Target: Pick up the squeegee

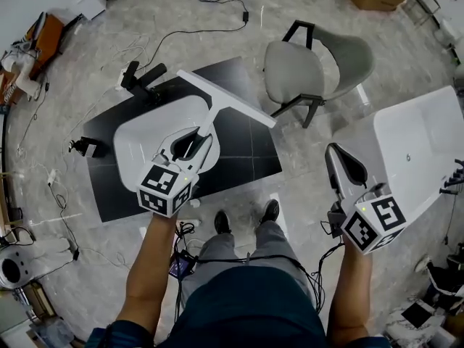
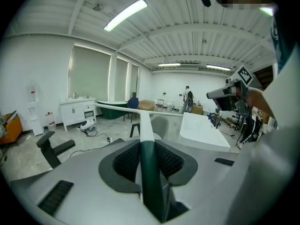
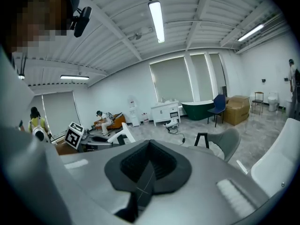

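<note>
Fingers left [image 2: 123, 162]: clamped on the squeegee [image 1: 225, 98] handle, dark green part.
Fingers right [image 3: 134, 163]: pressed together, nothing between.
Squeegee place: in left gripper [image 1: 192, 142], aloft over white tub [image 1: 134, 140].
Long axis: handle runs straight out from the jaws, blade crosswise at far end.
Nearer hand: left. Right gripper [image 1: 336, 153] well apart.

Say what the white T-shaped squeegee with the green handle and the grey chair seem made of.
Squeegee: likely moulded plastic, seamless matte white head, smooth dark green grip. Chair: apparently a one-piece matte grey plastic shell on thin black legs, possibly metal.
</note>
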A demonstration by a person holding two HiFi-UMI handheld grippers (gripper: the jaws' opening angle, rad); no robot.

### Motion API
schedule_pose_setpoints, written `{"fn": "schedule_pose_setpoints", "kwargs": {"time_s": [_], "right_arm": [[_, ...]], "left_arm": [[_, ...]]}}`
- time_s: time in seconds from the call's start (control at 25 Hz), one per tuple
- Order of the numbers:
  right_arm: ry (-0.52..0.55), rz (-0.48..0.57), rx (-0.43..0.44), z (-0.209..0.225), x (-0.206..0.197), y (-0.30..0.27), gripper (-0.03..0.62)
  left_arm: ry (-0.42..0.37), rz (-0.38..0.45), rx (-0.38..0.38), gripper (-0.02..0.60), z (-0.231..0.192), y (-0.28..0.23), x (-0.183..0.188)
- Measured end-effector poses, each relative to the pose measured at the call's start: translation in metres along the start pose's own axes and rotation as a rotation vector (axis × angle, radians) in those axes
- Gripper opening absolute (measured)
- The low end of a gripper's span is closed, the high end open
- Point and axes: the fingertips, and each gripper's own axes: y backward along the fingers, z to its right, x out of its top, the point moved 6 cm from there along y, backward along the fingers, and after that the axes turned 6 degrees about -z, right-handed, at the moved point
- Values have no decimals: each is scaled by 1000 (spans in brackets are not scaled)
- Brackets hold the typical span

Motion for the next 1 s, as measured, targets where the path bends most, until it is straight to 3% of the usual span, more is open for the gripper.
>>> {"fn": "schedule_pose_setpoints", "kwargs": {"time_s": [0.24,0.52,1.0], "right_arm": [[31,39,-9,-22,21,25,9],[63,164,35,-46,54,54,9],[124,226,69,-88,80,86,6]], "left_arm": [[-42,97,20,95,4,64,37],[-99,215,60,95,11,134,74],[-174,345,132,95,23,232,100]]}}
